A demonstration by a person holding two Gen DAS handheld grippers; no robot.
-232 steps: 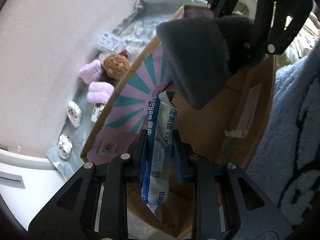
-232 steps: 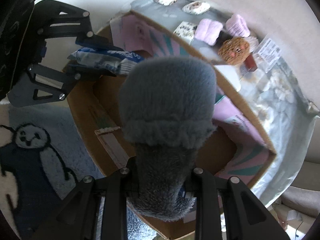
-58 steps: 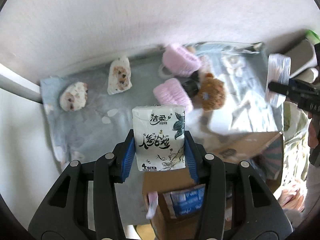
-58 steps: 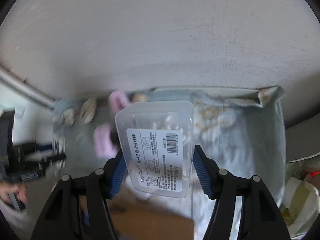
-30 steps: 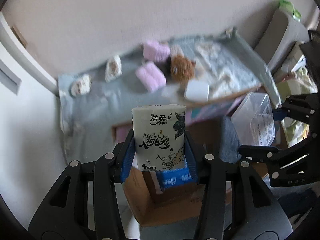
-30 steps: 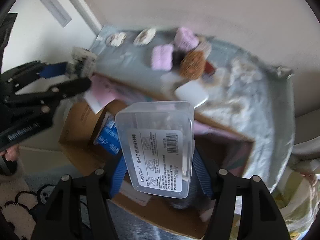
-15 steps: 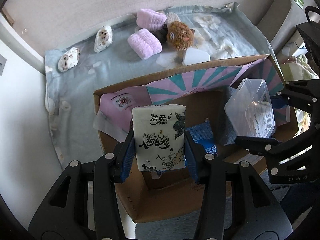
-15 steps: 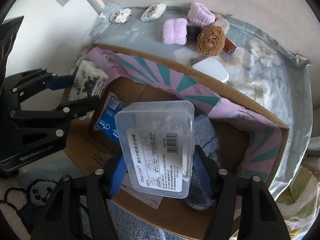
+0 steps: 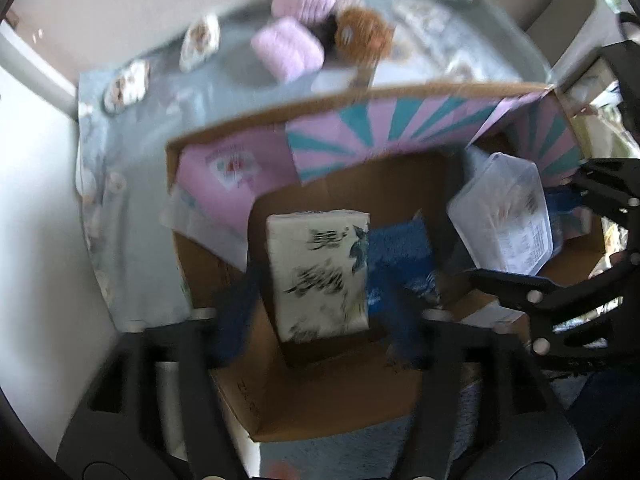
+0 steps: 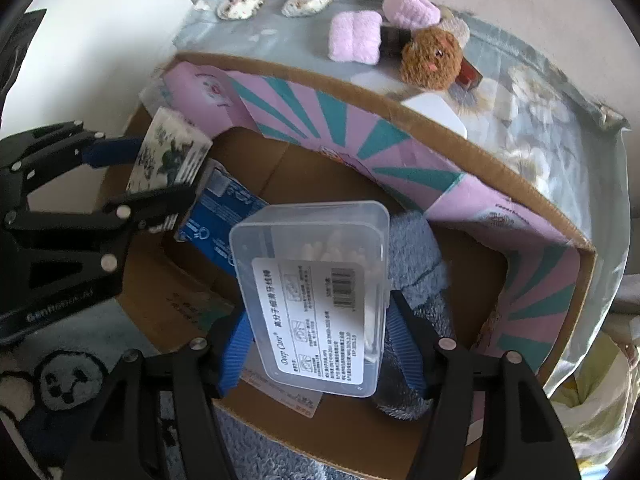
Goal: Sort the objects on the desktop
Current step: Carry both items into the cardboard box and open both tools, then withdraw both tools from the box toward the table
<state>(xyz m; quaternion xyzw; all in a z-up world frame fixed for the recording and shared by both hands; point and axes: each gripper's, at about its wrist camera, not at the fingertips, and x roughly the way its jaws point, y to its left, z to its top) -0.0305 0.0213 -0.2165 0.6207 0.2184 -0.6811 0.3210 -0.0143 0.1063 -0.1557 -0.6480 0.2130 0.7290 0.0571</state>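
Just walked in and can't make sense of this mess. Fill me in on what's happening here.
A person is clearing a cloth-covered table into a cardboard box with two hand-held tongs. The left tongs have just been opening over the box, and the tissue pack sits loose between them, seemingly being dropped. The right tongs have also been opening around the clear plastic case above the box. A blue packet and a grey sock already lie inside.

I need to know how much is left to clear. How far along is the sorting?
Done: blue packet and grey plush lie in the cardboard box. In hand: tissue pack and clear case, both over the box. Left: pink plush rolls, brown plush toy.
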